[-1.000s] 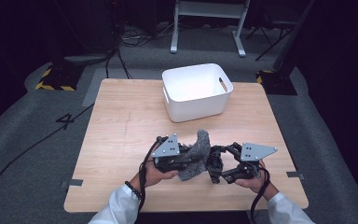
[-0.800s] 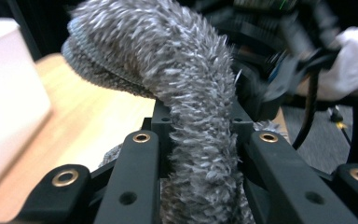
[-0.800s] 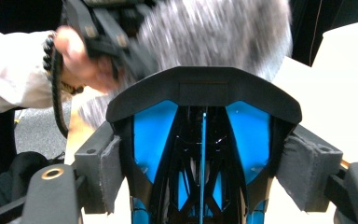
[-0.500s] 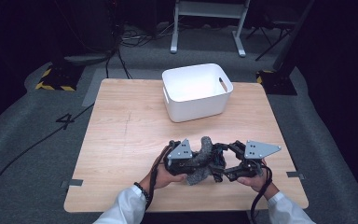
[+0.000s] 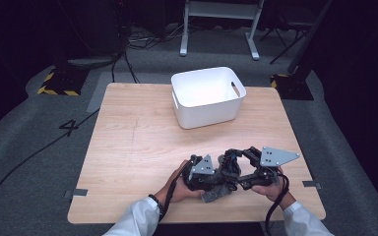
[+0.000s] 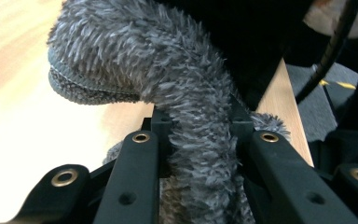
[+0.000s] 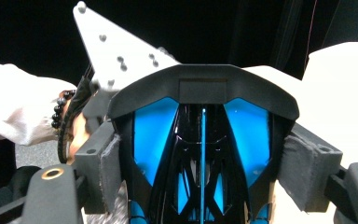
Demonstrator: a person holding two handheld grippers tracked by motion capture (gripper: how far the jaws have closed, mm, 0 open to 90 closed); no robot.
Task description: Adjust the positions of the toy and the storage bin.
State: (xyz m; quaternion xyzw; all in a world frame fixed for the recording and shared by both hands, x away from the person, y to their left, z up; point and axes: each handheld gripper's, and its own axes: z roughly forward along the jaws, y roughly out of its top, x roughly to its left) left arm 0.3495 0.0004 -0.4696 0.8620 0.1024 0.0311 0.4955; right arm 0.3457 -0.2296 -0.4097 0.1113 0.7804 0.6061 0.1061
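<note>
Since the earlier frames the left gripper (image 5: 215,173) has carried the fuzzy grey cloth (image 5: 214,192) down and toward the right gripper (image 5: 232,169); a second ago the cloth stood up between the two tools, and it now lies low by the near edge of the wooden table (image 5: 128,147), mostly covered by them. The right gripper has kept its place.

From above, just a grey scrap of cloth shows under the left gripper's body, and the jaw tips of both tools blur into one dark cluster there, so the grip cannot be read from that angle. The left gripper view settles it: the shaggy cloth (image 6: 168,84) runs up between the two black jaws, which pinch it tight, its folded end hanging over the tabletop beyond. Its lower part is cut off by the bottom of that view.

The right gripper (image 7: 200,154) is clamped on a black and blue frame, seemingly part of the left tool, with its grey pads (image 7: 109,168) pressed on either side.

A white plastic bin (image 5: 207,96) sits at the middle of the table's far edge, well apart from the hands.
</note>
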